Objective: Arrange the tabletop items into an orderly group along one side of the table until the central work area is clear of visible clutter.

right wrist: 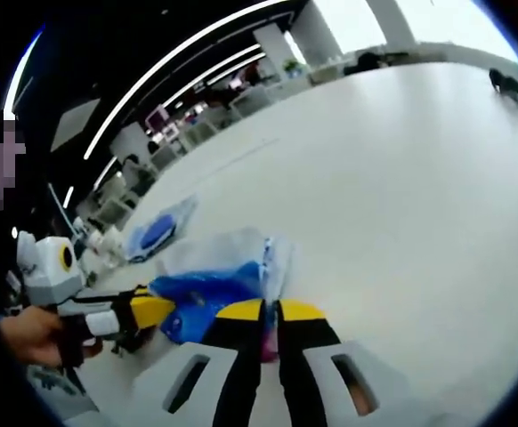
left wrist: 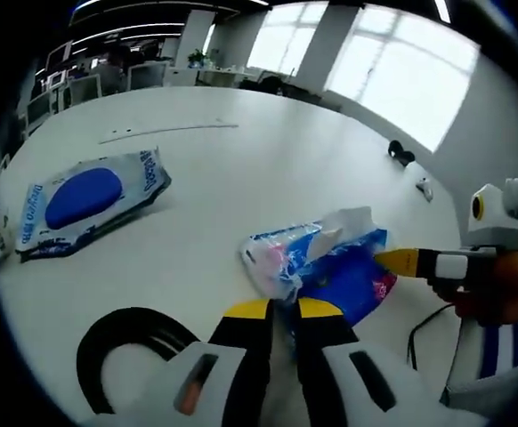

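So both grippers are on the blue tissue pack [left wrist: 326, 262] near the middle of the white surface [left wrist: 241, 169]; left gripper [left wrist: 284, 309] has its jaws pinched on the pack's near edge; right gripper [right wrist: 271, 310] jaws pinch its far end, looks like; the wet wipes pack [left wrist: 85, 200] lies flat well off to one side of the tissue pack; a black cable loop [left wrist: 121, 342] sits just beside the left jaws; a small dark thing [left wrist: 400, 154] is way beyond the tissue pack.

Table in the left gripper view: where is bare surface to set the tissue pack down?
Bare table lies beyond the tissue pack, between the wipes pack and the small dark object. Crowded near the cable loop, where both grippers meet the pack.
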{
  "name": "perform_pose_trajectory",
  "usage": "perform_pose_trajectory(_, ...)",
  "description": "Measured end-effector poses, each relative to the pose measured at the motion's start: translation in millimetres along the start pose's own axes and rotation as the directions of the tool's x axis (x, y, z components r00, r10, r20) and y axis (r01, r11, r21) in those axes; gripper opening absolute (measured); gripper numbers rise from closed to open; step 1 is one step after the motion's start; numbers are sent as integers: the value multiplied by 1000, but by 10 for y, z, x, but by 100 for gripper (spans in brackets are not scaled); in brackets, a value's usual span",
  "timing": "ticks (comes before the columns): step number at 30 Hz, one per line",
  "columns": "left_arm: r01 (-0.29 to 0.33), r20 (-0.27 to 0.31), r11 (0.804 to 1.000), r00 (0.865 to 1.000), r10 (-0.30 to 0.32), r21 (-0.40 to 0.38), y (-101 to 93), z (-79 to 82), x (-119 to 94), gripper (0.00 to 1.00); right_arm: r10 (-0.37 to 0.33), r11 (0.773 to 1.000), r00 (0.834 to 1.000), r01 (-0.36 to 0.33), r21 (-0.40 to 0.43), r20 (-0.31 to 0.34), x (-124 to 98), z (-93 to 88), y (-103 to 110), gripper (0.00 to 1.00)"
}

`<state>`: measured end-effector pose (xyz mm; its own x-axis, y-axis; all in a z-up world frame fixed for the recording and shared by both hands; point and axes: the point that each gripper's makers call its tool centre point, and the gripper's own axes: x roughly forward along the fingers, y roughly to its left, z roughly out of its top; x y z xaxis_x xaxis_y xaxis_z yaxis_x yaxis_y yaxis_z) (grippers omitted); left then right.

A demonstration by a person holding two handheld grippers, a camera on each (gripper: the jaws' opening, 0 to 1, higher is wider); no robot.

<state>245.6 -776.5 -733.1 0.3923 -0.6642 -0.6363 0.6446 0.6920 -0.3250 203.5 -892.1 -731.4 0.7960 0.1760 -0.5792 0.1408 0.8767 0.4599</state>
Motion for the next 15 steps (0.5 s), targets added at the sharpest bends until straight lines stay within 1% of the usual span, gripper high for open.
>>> perform_pose_trajectory(2, -14, 46, 1000, 999, 13, 20, 4, 88, -34, 6, 7, 1000, 1000, -7, 4, 4, -9, 21, 16, 1)
perform_pose_trajectory(5, -6, 62, 1000, 998, 5, 20, -18, 155, -53, 6, 8, 1000, 1000, -8, 1, 20, -30, 78, 34, 0)
perform_pose_trajectory(12, 4, 71, 1000, 998, -3, -14, 6, 228, -59, 5, 26, 999, 999, -27, 19, 39, -38, 177, 72, 0)
perform_pose_trajectory(15, 5, 71, 1000, 997, -3, -16, 17, 250, -52, 5, 31, 999, 999, -32, 25, 41, -35, 205, 87, 0)
